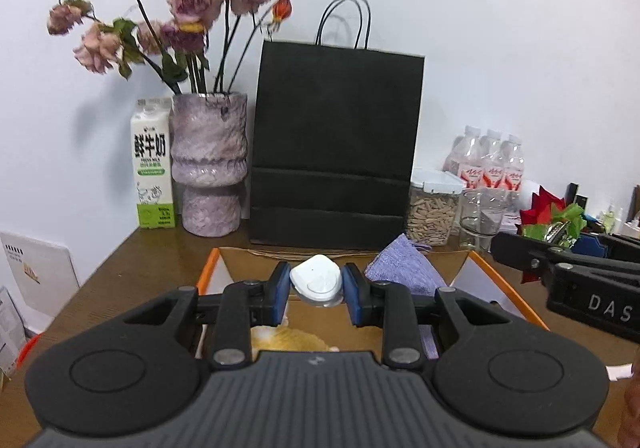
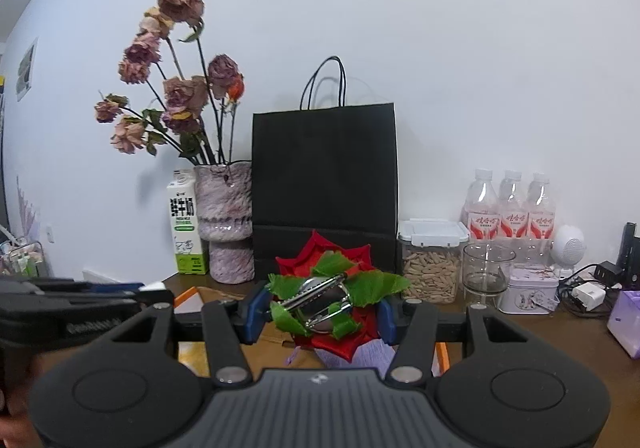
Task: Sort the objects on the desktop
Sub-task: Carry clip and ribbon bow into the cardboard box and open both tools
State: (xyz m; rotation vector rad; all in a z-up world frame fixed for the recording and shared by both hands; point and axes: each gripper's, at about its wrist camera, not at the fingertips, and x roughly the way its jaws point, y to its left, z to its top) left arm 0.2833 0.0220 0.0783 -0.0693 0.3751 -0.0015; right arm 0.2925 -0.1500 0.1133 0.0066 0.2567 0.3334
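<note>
Readable text around the tongs

Ahead and to the left of the left tongs (image 1: 314, 290), the milk carton (image 1: 153, 172) on the tabletop (image 1: 120, 268) bears large black characters "鲜牛奶" down its front; smaller print below is illegible. The right tongs (image 1: 560, 248), off to the right, show raised letters "DAS". Red bottle labels (image 2: 512, 226) carry unreadable script.

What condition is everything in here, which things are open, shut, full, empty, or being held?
Left tool: shut on the white gadget.
Right tool: shut on the red and green flower ornament.
Paper bag: upright.
Roses: wilted, standing in the vase.
Snack container: lid on, largely full.
Glass cup: empty, upright.
Water bottles: capped, upright.
Milk carton: upright.
Cardboard box: open.
</note>
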